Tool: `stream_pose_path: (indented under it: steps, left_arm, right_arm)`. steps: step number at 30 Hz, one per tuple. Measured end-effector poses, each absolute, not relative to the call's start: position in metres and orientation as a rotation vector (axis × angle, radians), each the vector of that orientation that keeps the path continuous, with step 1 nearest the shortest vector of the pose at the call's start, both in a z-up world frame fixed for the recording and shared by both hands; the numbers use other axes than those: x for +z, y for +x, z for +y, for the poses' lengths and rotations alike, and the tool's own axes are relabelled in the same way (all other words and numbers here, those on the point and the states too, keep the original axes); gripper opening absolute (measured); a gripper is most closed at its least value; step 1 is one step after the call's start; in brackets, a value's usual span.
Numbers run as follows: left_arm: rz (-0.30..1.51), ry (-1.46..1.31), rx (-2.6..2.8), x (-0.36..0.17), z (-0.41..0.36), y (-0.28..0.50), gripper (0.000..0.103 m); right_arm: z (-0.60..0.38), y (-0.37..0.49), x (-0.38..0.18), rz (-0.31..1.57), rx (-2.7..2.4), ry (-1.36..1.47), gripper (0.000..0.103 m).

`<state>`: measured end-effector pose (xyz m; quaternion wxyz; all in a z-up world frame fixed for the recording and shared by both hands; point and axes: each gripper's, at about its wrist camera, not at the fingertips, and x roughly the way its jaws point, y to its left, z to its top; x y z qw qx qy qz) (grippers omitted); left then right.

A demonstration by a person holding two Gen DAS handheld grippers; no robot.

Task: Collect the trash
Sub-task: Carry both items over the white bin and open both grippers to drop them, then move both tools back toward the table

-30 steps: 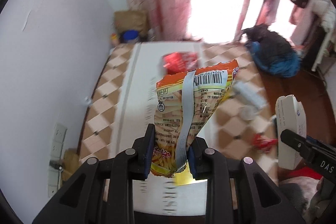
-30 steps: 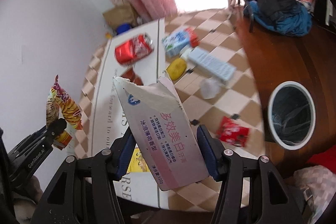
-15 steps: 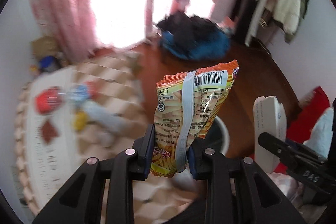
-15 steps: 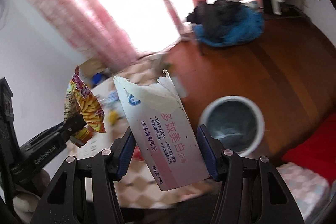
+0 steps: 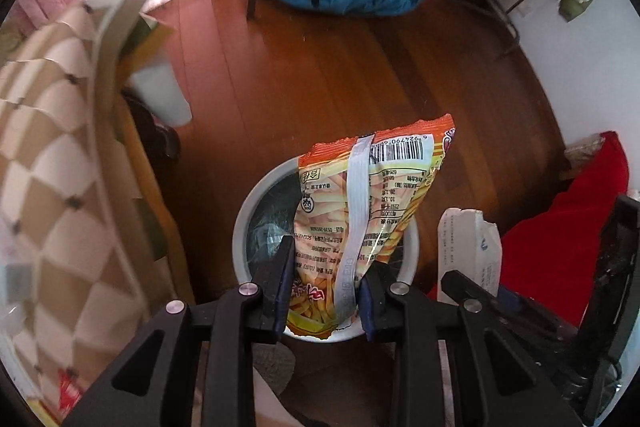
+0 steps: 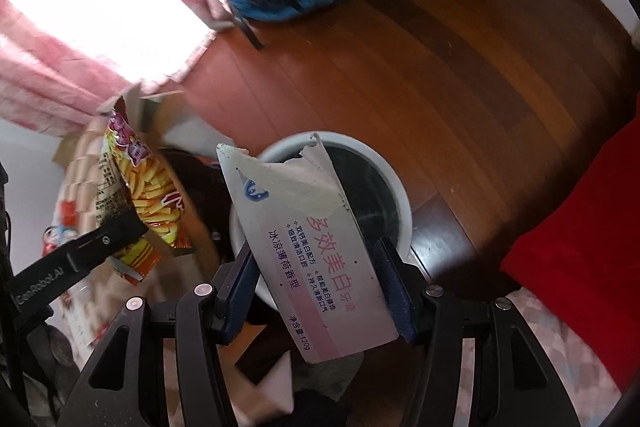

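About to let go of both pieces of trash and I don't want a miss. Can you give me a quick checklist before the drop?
1. Left claw shut on the snack bag: ok.
2. Right claw shut on the toothpaste box: ok.
3. Bin mouth open, lined: ok.
4. Snack bag in line with the bin mouth in the left view: ok.
5. Toothpaste box fully over the opening: cannot tell; it overlaps the near rim.
6. Height above the bin: cannot tell.

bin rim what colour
White, around a dark liner; the bin shows best in the right wrist view, behind the box.
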<state>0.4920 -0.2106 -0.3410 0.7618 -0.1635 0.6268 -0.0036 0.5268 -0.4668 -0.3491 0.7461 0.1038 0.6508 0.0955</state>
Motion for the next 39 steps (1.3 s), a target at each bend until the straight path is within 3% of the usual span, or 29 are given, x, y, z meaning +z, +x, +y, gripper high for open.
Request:
stream_pose_path:
  steps: [8, 9, 13, 16, 18, 22, 25, 39]
  left_arm:
    - [1.447, -0.319, 0.001, -0.376, -0.222, 0.499, 0.026]
    - [1.455, -0.317, 0.003, -0.378, -0.223, 0.497, 0.032]
    - [1.444, -0.295, 0.017, -0.37, -0.225, 0.489, 0.078]
    - [1.44, -0.279, 0.03, -0.369, -0.223, 0.482, 0.085]
    - [1.433, -0.261, 0.045, -0.366, -0.222, 0.477, 0.097]
    - [1.415, -0.227, 0.068, -0.358, -0.22, 0.469, 0.099]
    - [1.404, -0.201, 0.079, -0.351, -0.22, 0.463, 0.099]
    - [1.282, -0.19, 0.079, -0.274, -0.213, 0.425, 0.1]
  right_arm:
    - [-0.472, 0.547, -0.427, 1.527, 0.16, 0.284, 0.059]
    - [-0.473, 0.551, -0.433, 1.531, 0.158, 0.29, 0.06]
    - [-0.472, 0.557, -0.449, 1.544, 0.152, 0.308, 0.061]
    - [-0.476, 0.554, -0.448, 1.538, 0.151, 0.288, 0.074]
    - [-0.475, 0.552, -0.444, 1.531, 0.15, 0.285, 0.074]
    - [-0.474, 0.547, -0.427, 1.507, 0.139, 0.229, 0.085]
    - [-0.473, 0.541, -0.414, 1.49, 0.119, 0.172, 0.103]
    - [-0.473, 0.503, -0.336, 1.409, 0.05, 0.045, 0.103]
